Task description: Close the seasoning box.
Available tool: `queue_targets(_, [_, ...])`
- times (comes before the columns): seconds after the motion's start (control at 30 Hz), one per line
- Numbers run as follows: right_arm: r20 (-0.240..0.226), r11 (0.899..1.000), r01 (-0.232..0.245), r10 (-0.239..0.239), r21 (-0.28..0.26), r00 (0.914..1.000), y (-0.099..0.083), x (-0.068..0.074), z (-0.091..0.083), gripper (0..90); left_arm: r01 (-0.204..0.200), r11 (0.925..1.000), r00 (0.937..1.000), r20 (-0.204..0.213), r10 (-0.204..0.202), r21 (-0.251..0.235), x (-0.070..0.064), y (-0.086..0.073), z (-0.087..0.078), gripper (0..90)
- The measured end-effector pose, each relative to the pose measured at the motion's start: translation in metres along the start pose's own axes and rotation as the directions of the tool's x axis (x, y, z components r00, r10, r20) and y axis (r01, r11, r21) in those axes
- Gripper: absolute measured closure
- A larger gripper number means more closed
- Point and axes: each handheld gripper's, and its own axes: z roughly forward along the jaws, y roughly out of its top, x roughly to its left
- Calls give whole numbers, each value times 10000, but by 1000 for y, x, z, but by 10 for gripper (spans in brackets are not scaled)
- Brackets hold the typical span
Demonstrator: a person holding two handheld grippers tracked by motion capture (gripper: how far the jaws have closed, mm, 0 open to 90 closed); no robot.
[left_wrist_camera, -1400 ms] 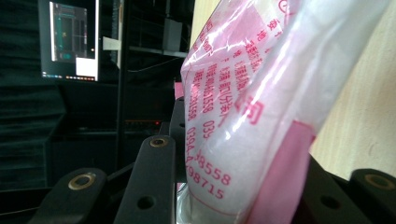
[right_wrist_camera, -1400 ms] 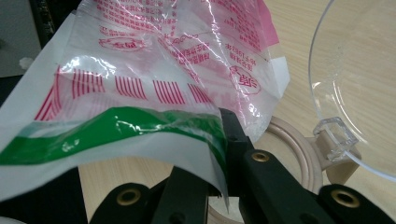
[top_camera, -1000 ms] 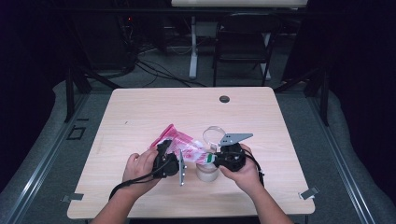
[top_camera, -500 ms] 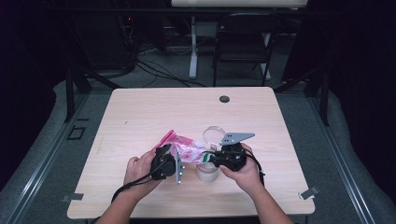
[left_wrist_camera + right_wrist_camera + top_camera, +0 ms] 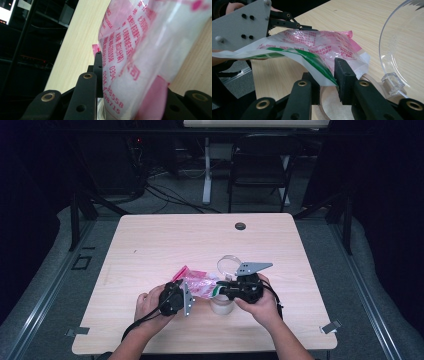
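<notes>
A clear plastic bag [image 5: 200, 284] with pink print and a green stripe hangs stretched between my two grippers, above the table's front middle. My left gripper [image 5: 180, 297] is shut on its pink end; the bag [image 5: 140, 50] lies close across the left gripper view. The right gripper [image 5: 328, 78] is shut on the green-striped edge of the bag [image 5: 322, 47]. Just under that gripper stands a small round container [image 5: 329, 102], open, with its clear lid [image 5: 402, 50] tipped up behind it. In the high view the container [image 5: 222, 306] sits below the right gripper [image 5: 235, 290].
The light wooden table [image 5: 150, 245] has a dark round grommet [image 5: 240, 226] near its far edge. A black chair [image 5: 260, 165] and cables stand on the floor beyond. The left gripper's grey plate [image 5: 242, 25] shows in the right gripper view.
My left gripper has drawn a little toward the front edge with the bag in it, and the bag looks more bunched. The right gripper has barely moved.
</notes>
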Motion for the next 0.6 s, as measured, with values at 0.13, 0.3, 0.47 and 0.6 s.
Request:
queue_targets(0.13, [-35,10000,10,-10,40,10000,0,1,1,735,462,9987,9987,202,-458,-196,-2,-4,2,756])
queue_targets(0.3, [29,9999,77,-77,74,10000,0,2,2,705,974,9946,9940,532,-955,-347,-2,-10,5,757])
queue_targets(0.47, [-7,9999,110,-110,124,9999,0,2,4,683,1304,9908,9897,646,-1279,-354,-3,-13,8,758])
queue_targets(0.6, [-26,9999,74,-74,129,10000,-1,1,4,671,1394,9899,9879,725,-1372,-270,-3,-16,10,759])
